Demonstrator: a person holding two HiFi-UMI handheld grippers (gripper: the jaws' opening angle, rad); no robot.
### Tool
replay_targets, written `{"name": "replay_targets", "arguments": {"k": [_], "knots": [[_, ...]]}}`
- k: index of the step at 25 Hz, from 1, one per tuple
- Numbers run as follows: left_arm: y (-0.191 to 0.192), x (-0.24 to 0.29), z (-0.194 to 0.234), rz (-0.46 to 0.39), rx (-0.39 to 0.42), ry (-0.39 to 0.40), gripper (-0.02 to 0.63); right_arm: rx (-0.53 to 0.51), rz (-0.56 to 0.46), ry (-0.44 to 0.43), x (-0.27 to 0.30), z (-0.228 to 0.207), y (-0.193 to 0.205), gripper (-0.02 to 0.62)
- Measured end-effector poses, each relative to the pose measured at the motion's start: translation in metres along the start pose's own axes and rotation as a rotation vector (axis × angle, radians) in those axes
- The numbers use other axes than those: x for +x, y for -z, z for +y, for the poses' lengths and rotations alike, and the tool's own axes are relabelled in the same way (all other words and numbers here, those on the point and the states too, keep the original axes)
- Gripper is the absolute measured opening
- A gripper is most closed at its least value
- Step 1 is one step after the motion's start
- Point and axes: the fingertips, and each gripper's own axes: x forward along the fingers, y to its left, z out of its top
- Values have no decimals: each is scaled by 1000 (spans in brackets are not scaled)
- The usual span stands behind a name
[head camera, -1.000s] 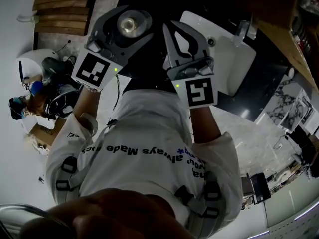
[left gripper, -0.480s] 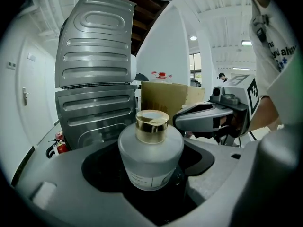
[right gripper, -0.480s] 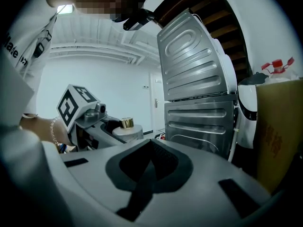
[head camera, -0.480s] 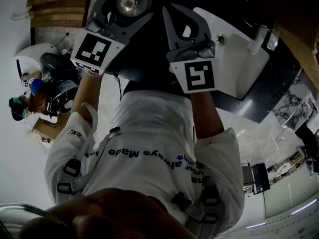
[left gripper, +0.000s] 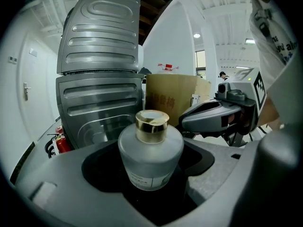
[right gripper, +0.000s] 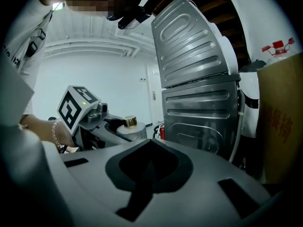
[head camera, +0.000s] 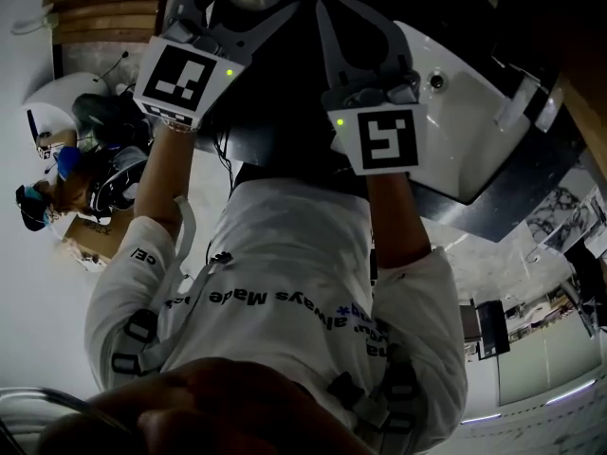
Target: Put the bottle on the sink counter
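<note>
We have the frosted, gold-capped bottle (left gripper: 150,157) pinched upright in the left gripper (left gripper: 150,178), fingers clamped on its sides, up in the air and off the counter (head camera: 517,202). The right gripper (right gripper: 150,162) rides alongside, fingers pressed together on nothing. The white sink (head camera: 474,131) lies just beyond it

The bottle (left gripper: 150,152) label's print is too small to read.

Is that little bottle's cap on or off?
On: the gold cap sits atop the frosted bottle clamped in the left gripper.
</note>
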Motion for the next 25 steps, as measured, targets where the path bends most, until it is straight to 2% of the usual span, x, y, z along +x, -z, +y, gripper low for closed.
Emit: {"name": "replay_targets", "arguments": {"k": [10,25], "knots": [[33,21,18,30,-27,10,336,25,37,-19,22,2,21,5],[57,37,25,50,-32,10,336,45,47,-26,35,-2,37,5]]}}
